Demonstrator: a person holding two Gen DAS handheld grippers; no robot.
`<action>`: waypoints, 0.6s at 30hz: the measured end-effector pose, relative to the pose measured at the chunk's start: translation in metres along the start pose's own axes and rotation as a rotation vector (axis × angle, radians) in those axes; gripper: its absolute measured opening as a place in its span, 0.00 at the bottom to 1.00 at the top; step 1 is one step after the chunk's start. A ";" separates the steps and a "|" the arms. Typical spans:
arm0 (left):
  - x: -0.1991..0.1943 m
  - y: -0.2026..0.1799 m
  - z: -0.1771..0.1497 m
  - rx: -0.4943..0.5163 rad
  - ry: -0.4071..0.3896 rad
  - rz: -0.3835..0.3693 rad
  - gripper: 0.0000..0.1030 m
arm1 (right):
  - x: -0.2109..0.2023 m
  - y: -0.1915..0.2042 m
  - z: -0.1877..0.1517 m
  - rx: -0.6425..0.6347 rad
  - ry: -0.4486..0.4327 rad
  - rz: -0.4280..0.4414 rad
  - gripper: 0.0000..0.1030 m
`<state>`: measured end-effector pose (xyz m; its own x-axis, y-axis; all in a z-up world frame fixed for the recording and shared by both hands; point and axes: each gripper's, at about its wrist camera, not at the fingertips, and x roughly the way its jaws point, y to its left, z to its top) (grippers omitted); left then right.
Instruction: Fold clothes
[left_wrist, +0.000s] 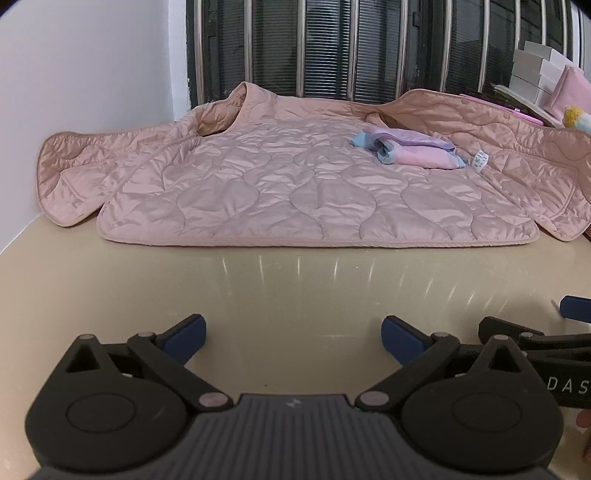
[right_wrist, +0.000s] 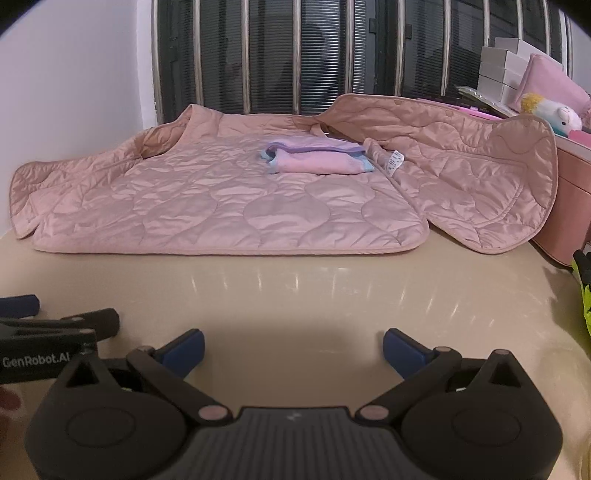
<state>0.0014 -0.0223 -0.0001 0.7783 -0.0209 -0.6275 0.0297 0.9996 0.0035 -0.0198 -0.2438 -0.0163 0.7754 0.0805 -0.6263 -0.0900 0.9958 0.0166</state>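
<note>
A pink quilted jacket (left_wrist: 295, 184) (right_wrist: 229, 199) lies spread open and flat at the far side of the beige table (left_wrist: 295, 295) (right_wrist: 295, 295), its front panels thrown out to each side. On it rests a small folded garment (left_wrist: 410, 149) (right_wrist: 317, 158) in pink, lilac and light blue. My left gripper (left_wrist: 293, 334) hovers open over bare table well short of the jacket's hem, nothing between its blue pads. My right gripper (right_wrist: 293, 345) is likewise open and empty, close beside the left one.
A white wall (left_wrist: 85, 74) bounds the left. Dark barred windows (right_wrist: 295, 51) stand behind the table. At the right are stacked white boxes (right_wrist: 502, 70), a pink case (right_wrist: 569, 173) and a plush toy (right_wrist: 554, 114). Something yellow-green (right_wrist: 585, 291) sits at the right edge.
</note>
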 end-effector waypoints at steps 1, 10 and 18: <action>0.000 0.001 0.000 0.001 0.001 0.000 0.99 | 0.000 0.000 0.000 0.000 0.000 -0.001 1.00; 0.000 0.000 0.000 0.000 0.002 0.002 0.99 | 0.000 0.000 0.000 0.000 0.000 -0.001 1.00; 0.000 0.001 0.001 0.001 0.002 0.002 0.99 | 0.000 -0.002 0.000 -0.002 0.000 0.002 1.00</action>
<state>0.0018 -0.0215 0.0003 0.7773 -0.0194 -0.6288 0.0292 0.9996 0.0053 -0.0195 -0.2457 -0.0165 0.7752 0.0824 -0.6263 -0.0924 0.9956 0.0166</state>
